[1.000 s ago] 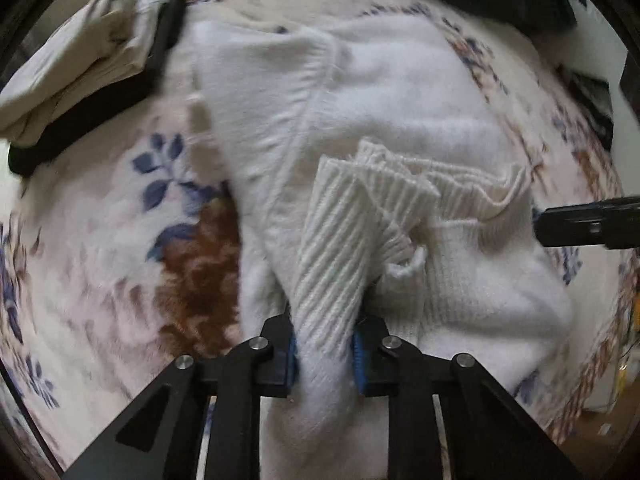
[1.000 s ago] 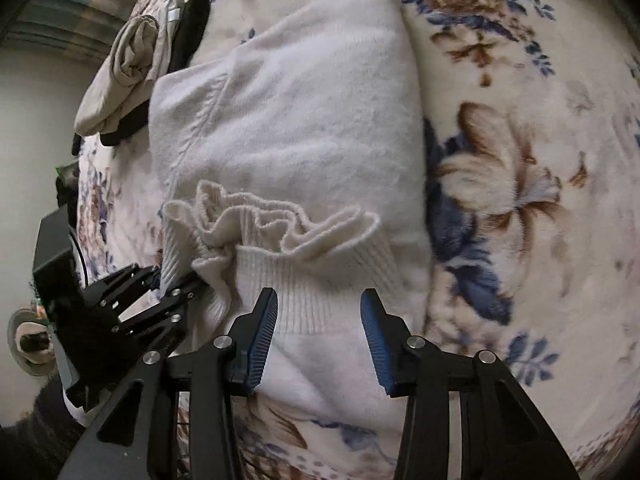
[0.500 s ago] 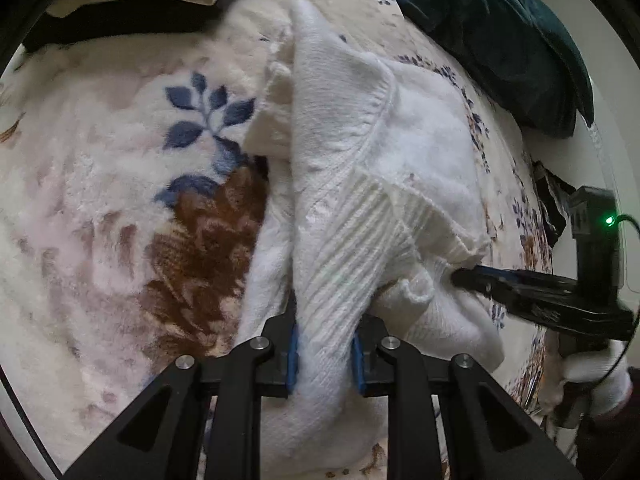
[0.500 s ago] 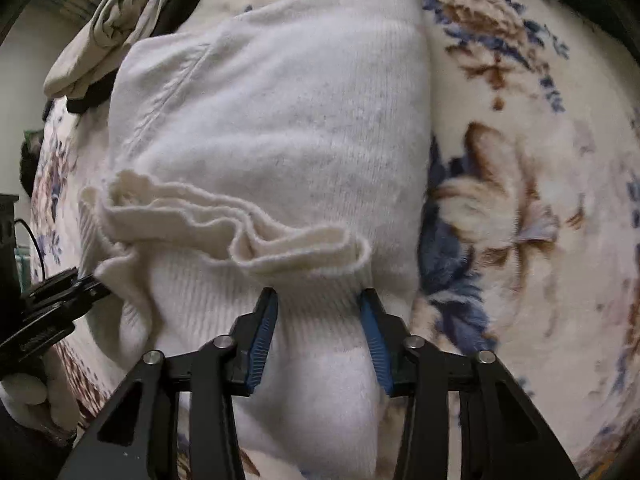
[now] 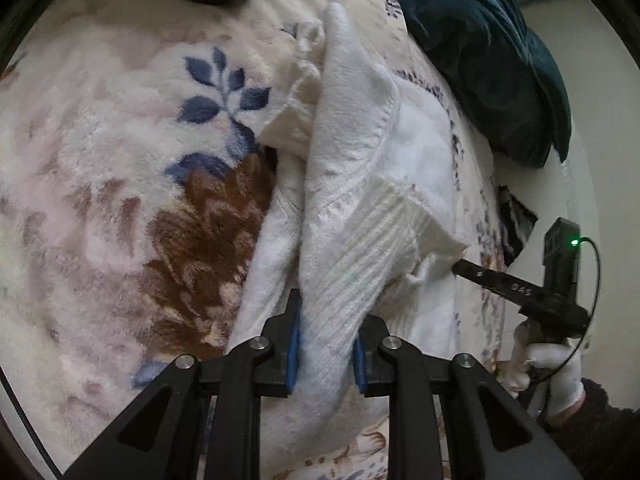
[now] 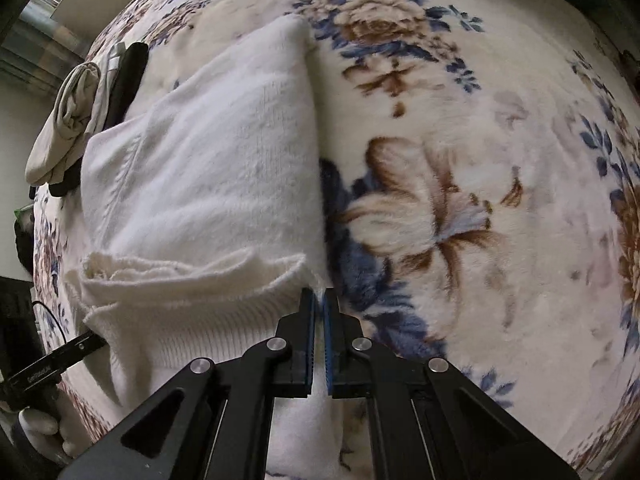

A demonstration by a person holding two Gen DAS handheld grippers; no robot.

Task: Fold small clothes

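A white knit sweater (image 6: pixel 208 168) lies on a floral fleece blanket (image 6: pixel 460 200), its ribbed hem bunched near me. My left gripper (image 5: pixel 326 344) is shut on the ribbed hem (image 5: pixel 360 256) at one corner. My right gripper (image 6: pixel 319 308) is shut on the hem's other corner, with a thin edge of knit between the blue pads (image 6: pixel 307 336). In the left wrist view the right gripper (image 5: pixel 460 268) shows from the side at the hem. In the right wrist view the left gripper (image 6: pixel 90 340) touches the hem's far end.
Folded beige and black clothes (image 6: pixel 76 120) lie beyond the sweater's far end. A dark teal pillow (image 5: pixel 488 52) sits at the blanket's edge by a pale wall. The blanket (image 5: pixel 120 184) spreads wide to both sides.
My right gripper has gone from open around the hem to shut on its corner. The left gripper has kept its grip, and the hem has stretched out flatter between the two grippers.
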